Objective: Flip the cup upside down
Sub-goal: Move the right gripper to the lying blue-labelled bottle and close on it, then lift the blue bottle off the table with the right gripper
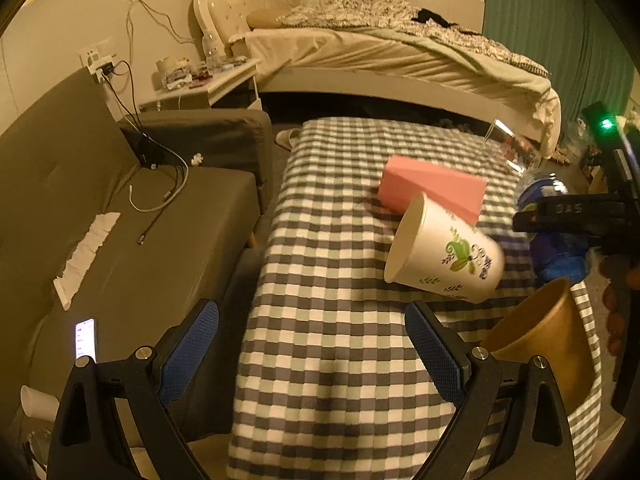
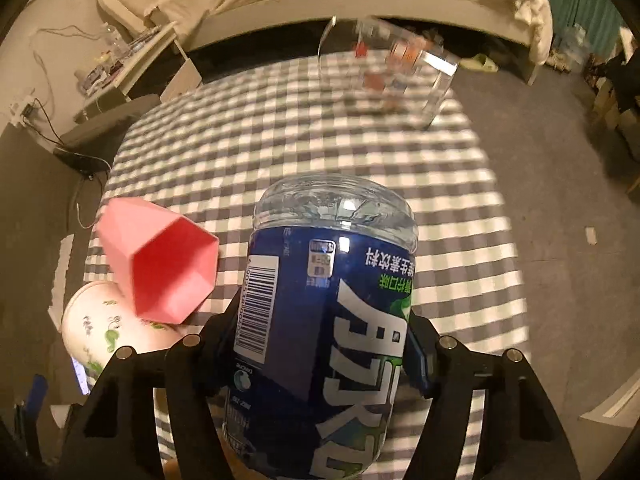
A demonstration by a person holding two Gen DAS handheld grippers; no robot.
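A white paper cup [image 1: 444, 250] with green leaf print lies on its side on the checked tablecloth [image 1: 332, 344], mouth toward the left. Behind it lies a pink faceted cup [image 1: 434, 188], also on its side. My left gripper [image 1: 312, 354] is open, short of the paper cup, with nothing between its blue pads [image 1: 188, 350]. My right gripper [image 2: 316, 344] is shut on a blue-labelled plastic bottle [image 2: 320, 312], held bottom end forward. In the right wrist view the pink cup [image 2: 160, 260] and the paper cup [image 2: 106, 326] lie at the left of the bottle.
A brown paper bowl [image 1: 540, 336] sits tilted at the table's right edge. A clear plastic box [image 2: 394, 68] stands at the table's far side. A grey sofa [image 1: 100, 220] with cables and a lit phone [image 1: 85, 338] is on the left; a bed [image 1: 400, 48] lies behind.
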